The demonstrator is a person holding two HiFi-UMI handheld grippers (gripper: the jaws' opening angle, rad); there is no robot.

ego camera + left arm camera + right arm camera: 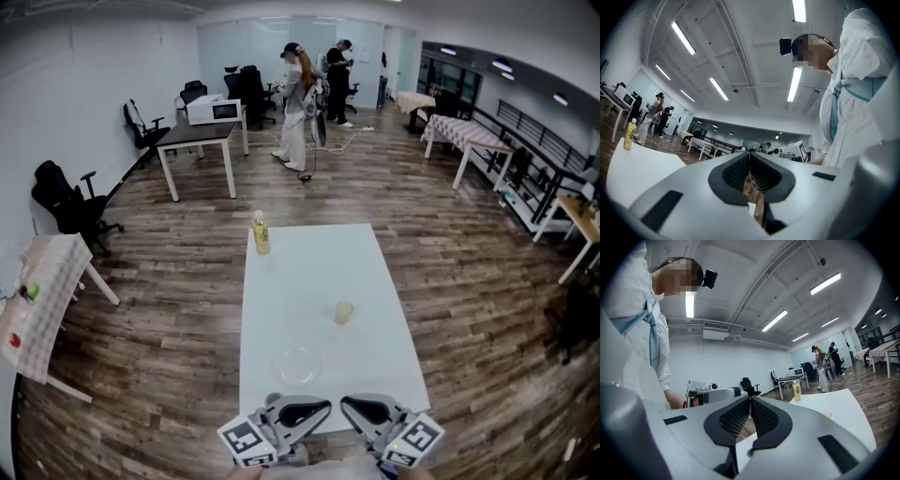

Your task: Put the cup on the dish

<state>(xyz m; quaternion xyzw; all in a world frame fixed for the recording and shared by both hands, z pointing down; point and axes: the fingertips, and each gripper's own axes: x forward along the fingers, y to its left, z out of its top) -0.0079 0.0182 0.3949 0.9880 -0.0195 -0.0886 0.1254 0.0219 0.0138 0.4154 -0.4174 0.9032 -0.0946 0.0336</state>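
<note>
On the white rectangular worktop (309, 267): cup and dish, set apart.
Cup (344, 312): small, translucent, yellowish, upright near the middle. Dish (297, 365): round, shallow, clear glass, nearer the front edge, not touching the cup. Bottle (261, 232): tall, yellow, at the far left corner. Left gripper (325, 406) and right gripper (345, 405): grey shells, black ribbed pads, jaws clenched on nothing, side by side at the near edge.
</note>
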